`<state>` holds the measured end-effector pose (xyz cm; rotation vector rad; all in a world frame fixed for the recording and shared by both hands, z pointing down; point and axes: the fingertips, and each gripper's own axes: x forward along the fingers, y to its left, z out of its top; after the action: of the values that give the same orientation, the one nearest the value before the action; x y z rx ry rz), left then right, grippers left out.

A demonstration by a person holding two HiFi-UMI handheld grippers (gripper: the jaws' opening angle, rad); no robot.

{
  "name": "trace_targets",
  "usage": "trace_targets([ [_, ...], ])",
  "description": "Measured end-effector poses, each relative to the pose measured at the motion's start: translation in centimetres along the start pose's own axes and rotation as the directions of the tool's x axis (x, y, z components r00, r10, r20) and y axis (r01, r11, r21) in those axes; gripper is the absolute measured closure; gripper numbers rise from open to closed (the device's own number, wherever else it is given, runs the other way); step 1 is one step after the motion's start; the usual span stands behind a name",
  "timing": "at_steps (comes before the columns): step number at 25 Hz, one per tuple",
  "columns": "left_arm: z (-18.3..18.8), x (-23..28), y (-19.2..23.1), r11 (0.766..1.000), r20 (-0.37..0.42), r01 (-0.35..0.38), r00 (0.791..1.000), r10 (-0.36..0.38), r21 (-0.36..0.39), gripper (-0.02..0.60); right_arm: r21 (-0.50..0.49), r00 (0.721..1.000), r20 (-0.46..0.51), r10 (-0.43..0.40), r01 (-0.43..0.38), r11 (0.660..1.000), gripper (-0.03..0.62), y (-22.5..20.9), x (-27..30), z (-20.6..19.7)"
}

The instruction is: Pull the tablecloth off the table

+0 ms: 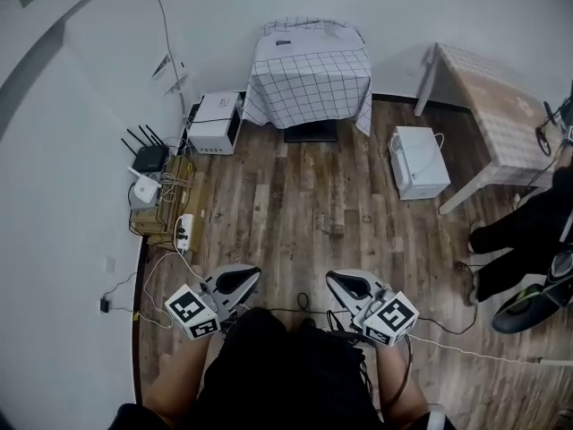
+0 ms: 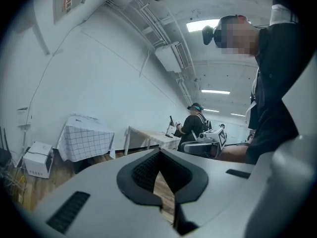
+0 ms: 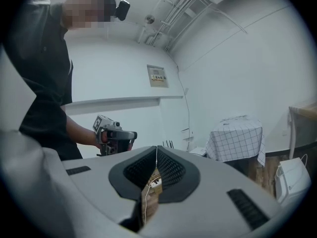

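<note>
A white tablecloth with a dark grid (image 1: 309,74) drapes a small table against the far wall, across the wooden floor. It also shows small in the left gripper view as the checked tablecloth (image 2: 85,142) and in the right gripper view as the checked tablecloth (image 3: 237,138). My left gripper (image 1: 249,279) and right gripper (image 1: 337,280) are held close to my body, far from the table, tips turned toward each other. Both are shut with nothing between the jaws.
A white box (image 1: 215,122) sits left of the table, a white appliance (image 1: 419,161) to its right. A router and cables (image 1: 154,186) lie along the left wall. A long table (image 1: 501,115) and a seated person (image 1: 528,231) are at the right.
</note>
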<state>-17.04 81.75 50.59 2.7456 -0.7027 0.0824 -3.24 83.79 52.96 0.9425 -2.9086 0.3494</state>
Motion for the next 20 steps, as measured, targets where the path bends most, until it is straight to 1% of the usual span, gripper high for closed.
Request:
trace_targets([
  [3,-1.1,-0.7,1.2,0.998,-0.014,-0.052,0.999,0.052,-0.025,0.571,0.003,1.0,0.006,0.004,-0.004,1.0,0.574,0.0,-0.2,-0.3],
  [5,-1.5,-0.7,1.5,0.997,-0.02,-0.062,0.998,0.061,-0.038,0.571,0.021,1.0,0.019,0.01,-0.01,1.0,0.574,-0.1,-0.7,-0.6],
  [10,0.5,1.1,1.9,0.999,-0.007,-0.023,1.0,0.023,-0.029,0.572,0.07,1.0,0.016,0.006,-0.007,0.998,0.574,-2.2,-0.4,-1.1],
  [13,0.8,2.4,3.1,0.999,-0.001,0.0,1.0,0.0,-0.034,0.572,0.06,1.0,0.011,0.0,-0.001,0.998,0.574,-3.6,0.6,-0.8],
  [17,1.0,4.5,5.7,0.998,0.012,0.014,1.0,-0.013,-0.061,0.572,0.056,1.0,-0.014,-0.005,0.006,0.998,0.574,-6.2,2.2,-0.6],
  [20,1.4,6.2,8.8,0.997,0.025,0.026,0.999,-0.024,-0.078,0.571,0.053,0.999,-0.049,-0.009,0.012,0.999,0.574,-8.5,3.9,-0.4],
])
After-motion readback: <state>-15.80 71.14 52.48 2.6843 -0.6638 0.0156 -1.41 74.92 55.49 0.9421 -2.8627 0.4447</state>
